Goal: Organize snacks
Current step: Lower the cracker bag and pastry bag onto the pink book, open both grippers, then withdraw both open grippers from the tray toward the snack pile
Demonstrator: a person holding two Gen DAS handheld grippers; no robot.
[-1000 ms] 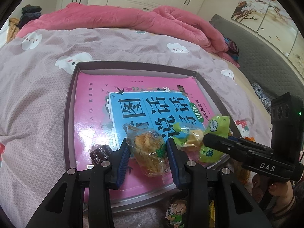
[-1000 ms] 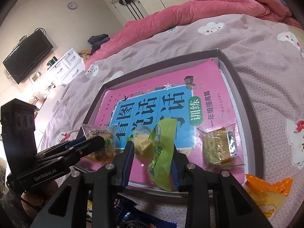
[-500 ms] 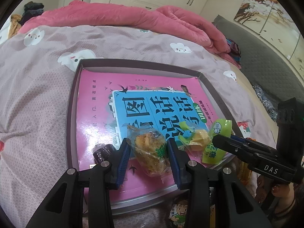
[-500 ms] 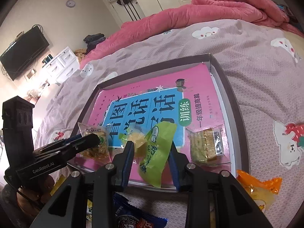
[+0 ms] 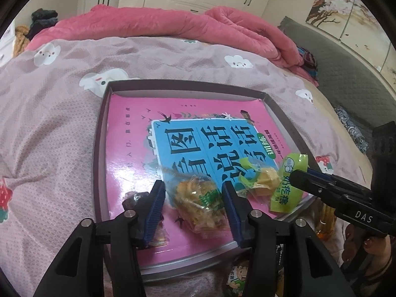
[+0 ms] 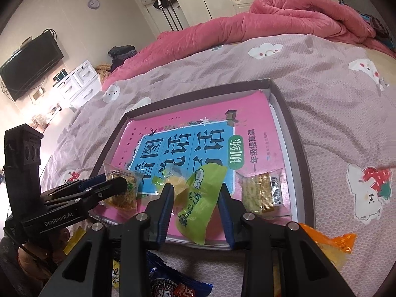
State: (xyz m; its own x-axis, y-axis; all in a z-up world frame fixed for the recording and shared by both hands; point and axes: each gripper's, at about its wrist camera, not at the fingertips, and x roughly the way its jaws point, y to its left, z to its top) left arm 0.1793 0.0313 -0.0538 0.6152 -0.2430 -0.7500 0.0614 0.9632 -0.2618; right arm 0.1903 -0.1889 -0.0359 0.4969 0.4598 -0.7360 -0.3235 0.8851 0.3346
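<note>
Left gripper (image 5: pixel 193 204): jaws opening, crispy snack packet (image 5: pixel 198 201) between them, lying in tray (image 5: pixel 104 133), near-left, long axis running away.
Right gripper (image 6: pixel 195 210): clamped on green packet (image 6: pixel 200 198), above tray's near edge.

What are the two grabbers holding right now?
Left gripper: opening, crispy snack packet between its jaws.
Right gripper: shut on green packet.

A tray (image 5: pixel 99 148) lies on the bed (image 5: pixel 49 123); a book (image 5: pixel 128 153) lies flat in it; on the book's near edge sit a crisp packet (image 5: pixel 198 200), a candy (image 5: pixel 262 180) to its right, then a pouch (image 6: pixel 200 203), then a biscuit pack (image 6: pixel 262 193); more snacks (image 6: pixel 173 287) lie before the tray; a quilt (image 5: pixel 173 27) is heaped behind.
</note>
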